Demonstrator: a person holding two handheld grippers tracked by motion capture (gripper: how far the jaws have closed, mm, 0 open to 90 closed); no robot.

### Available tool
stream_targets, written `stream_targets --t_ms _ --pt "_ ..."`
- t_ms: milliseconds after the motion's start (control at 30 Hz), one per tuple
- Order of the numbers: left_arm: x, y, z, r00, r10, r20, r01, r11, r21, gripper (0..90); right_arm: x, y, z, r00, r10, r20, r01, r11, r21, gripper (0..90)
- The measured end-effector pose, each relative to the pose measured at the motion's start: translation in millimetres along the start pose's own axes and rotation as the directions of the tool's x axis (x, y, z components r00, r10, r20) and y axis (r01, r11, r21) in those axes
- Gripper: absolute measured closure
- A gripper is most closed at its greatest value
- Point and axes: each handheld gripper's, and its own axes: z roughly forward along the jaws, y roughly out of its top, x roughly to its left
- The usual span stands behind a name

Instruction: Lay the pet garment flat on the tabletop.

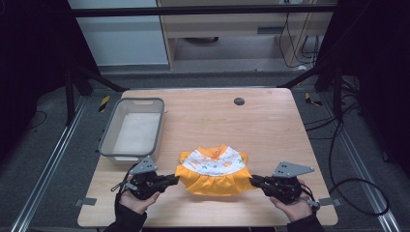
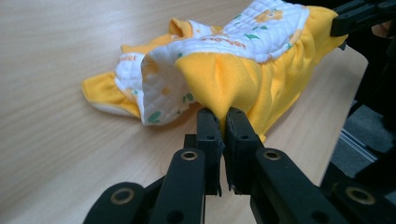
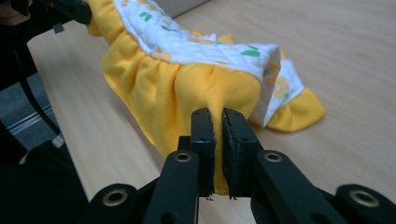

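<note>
Both hands come in low from the near edge of the surface (image 1: pixel 270 111), palms under their tools, pointing inward at each other. The left gripper (image 1: pixel 175 179) is clamped on the left corner of the yellow-and-white garment (image 1: pixel 213 170), the right gripper (image 1: pixel 252 181) on its right corner. The garment stretches between them, its front edge seemingly raised, near the grey tray (image 1: pixel 107 140).
</note>
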Motion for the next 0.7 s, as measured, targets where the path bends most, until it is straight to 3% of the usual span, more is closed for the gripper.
stream_targets --t_ms 167,233,333,433,567,667,700 --pt "0.4 -24.3 20.1 0.9983 -0.002 -0.058 0.01 0.9895 0.144 80.2 -5.6 -20.9 14.4 0.9994 0.032 0.011 -0.033 0.993 0.115 79.4" --pt "2.0 -34.6 31.2 0.9948 0.024 -0.099 -0.005 0.9824 0.187 69.4 -7.5 -28.3 25.2 0.9991 0.023 0.036 -0.029 0.985 0.172 76.2" --pt "3.1 -36.1 31.0 0.9888 0.05 -0.141 -0.029 0.9882 0.15 50.7 -7.8 -32.4 32.4 0.9982 -0.001 0.06 -0.011 0.98 0.196 69.2" --pt "1.9 -31.8 18.8 0.9827 0.069 -0.172 -0.059 0.9962 0.064 38.5 -7.3 -30.5 28.4 0.9975 -0.01 0.07 -0.001 0.988 0.152 64.4" --pt "6.3 -20.0 4.7 0.9734 0.064 -0.22 -0.071 0.9972 -0.024 35.9 -10.9 -21.6 19.0 0.9946 -0.012 0.104 0.005 0.998 0.067 59.9" --pt "17.1 -4.8 3.8 0.9603 0.07 -0.27 -0.085 0.9954 -0.044 39.9 -22.8 -6.4 15.8 0.9884 0.007 0.152 -0.005 1.0 -0.017 59.4" --pt "20.3 -0.7 5.5 0.9568 0.075 -0.281 -0.09 0.995 -0.042 39.9 -22.8 -6.4 15.8 0.9884 0.007 0.152 -0.005 1.0 -0.017 59.4"
